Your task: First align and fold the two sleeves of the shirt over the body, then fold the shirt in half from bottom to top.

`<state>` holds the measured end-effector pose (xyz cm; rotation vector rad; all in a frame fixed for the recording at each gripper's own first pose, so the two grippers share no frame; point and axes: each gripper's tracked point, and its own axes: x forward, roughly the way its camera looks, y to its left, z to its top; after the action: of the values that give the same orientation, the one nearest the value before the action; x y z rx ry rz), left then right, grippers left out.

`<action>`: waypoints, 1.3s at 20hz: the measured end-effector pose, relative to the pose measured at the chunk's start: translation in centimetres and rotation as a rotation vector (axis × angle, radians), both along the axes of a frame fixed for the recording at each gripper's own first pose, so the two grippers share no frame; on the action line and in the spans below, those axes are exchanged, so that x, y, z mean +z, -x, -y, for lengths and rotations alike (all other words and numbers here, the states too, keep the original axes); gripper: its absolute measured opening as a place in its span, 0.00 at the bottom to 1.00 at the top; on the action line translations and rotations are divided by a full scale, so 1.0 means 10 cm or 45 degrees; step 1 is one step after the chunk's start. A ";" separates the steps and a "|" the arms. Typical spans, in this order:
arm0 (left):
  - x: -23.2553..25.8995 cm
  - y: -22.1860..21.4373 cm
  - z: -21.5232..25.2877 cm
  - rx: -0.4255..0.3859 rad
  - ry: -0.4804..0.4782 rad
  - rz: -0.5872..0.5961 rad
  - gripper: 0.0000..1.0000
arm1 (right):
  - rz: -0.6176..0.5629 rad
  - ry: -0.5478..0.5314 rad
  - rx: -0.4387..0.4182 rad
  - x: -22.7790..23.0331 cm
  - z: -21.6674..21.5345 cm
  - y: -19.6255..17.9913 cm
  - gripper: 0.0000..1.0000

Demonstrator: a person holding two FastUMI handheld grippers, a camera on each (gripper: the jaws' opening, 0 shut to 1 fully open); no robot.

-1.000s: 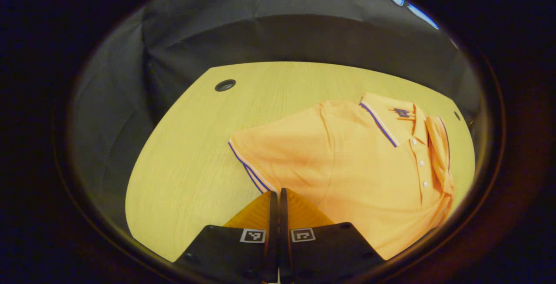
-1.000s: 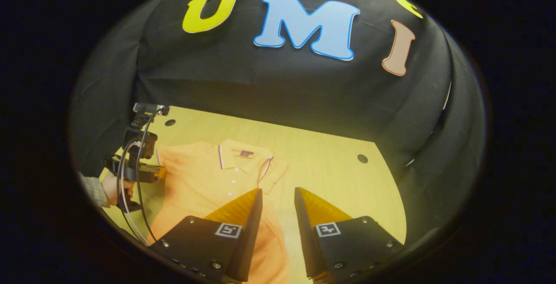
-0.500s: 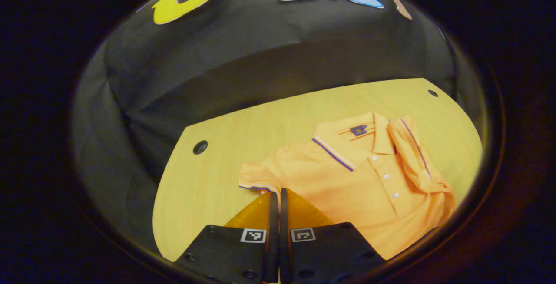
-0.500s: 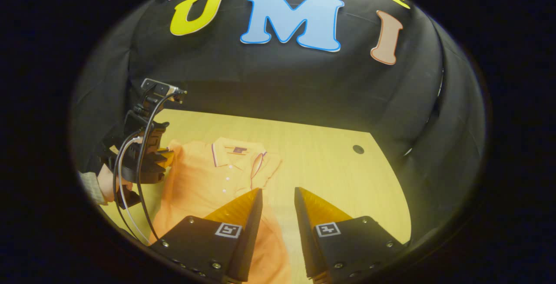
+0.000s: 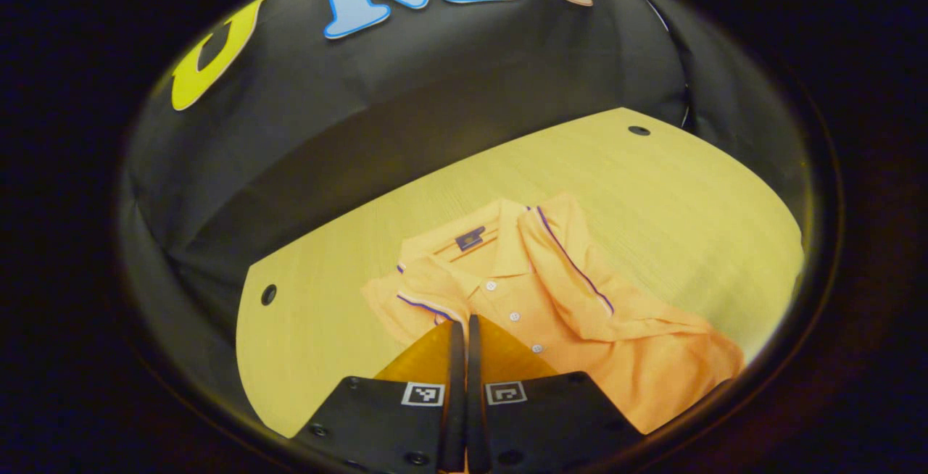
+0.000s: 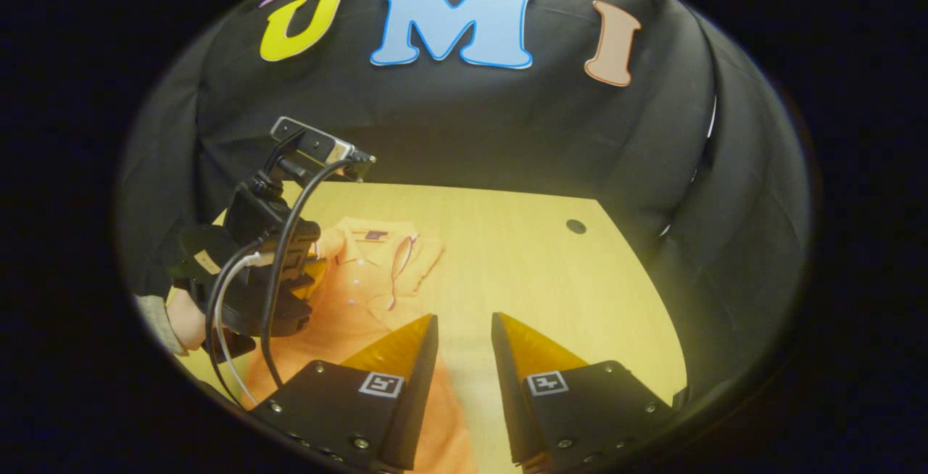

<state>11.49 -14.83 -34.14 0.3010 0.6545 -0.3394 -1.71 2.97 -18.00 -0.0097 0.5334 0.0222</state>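
An orange polo shirt (image 5: 638,358) lies face up on the wooden table (image 5: 689,191), collar (image 5: 471,238) toward the far wall. One sleeve (image 5: 573,271) lies folded over the body. My left gripper (image 5: 460,323) is shut on the other sleeve (image 5: 424,293), gripping its striped hem and holding it raised beside the button placket. In the right gripper view the shirt (image 6: 362,293) lies at the left, with the left gripper (image 6: 313,275) and a hand (image 6: 185,318) over it. My right gripper (image 6: 464,322) hovers open above the shirt's right edge, nothing between its fingers.
The table has round cable holes (image 5: 639,130) (image 5: 269,294) near its far corners; one hole (image 6: 576,226) is in the right gripper view. Black cloth walls close in behind and to both sides. Bare tabletop (image 6: 536,271) stretches right of the shirt.
My left gripper has lifted the sleeve off the table and carried it inward over the shirt's body. My right gripper has stayed open and barely moved.
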 end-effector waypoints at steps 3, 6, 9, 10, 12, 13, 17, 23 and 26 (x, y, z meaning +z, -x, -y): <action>-0.06 0.17 0.17 -0.035 0.088 -0.095 0.47 | -0.019 -0.020 -0.013 -0.06 0.05 0.07 0.47; 0.02 0.36 0.16 0.012 0.155 -0.125 0.85 | -0.077 -0.075 -0.002 -0.21 0.03 0.15 0.47; 0.00 0.62 0.03 0.089 0.220 -0.209 0.79 | -0.175 -0.133 0.029 -0.41 -0.06 0.23 0.47; -0.02 0.74 -0.04 0.128 0.235 -0.249 0.76 | -0.219 -0.152 0.040 -0.52 -0.10 0.28 0.47; -0.12 1.02 -0.20 0.202 0.254 -0.346 0.79 | -0.352 -0.195 0.074 -0.76 -0.21 0.44 0.47; -0.17 1.16 -0.30 0.241 0.252 -0.397 0.81 | -0.423 -0.209 0.096 -0.88 -0.27 0.51 0.47; -0.48 1.77 -0.69 0.343 0.191 -0.556 0.78 | -0.660 -0.217 0.153 -1.28 -0.34 0.87 0.47; -0.71 2.62 -0.95 0.377 0.144 -0.740 0.76 | -0.876 -0.176 0.206 -1.66 -0.42 1.30 0.49; -0.81 2.96 -0.94 0.402 0.151 -0.819 0.80 | -0.972 -0.145 0.215 -1.82 -0.43 1.48 0.58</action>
<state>-18.08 -5.46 -42.20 -0.0382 1.2912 -0.1653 -16.55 7.28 -36.20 0.0675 1.2928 0.2278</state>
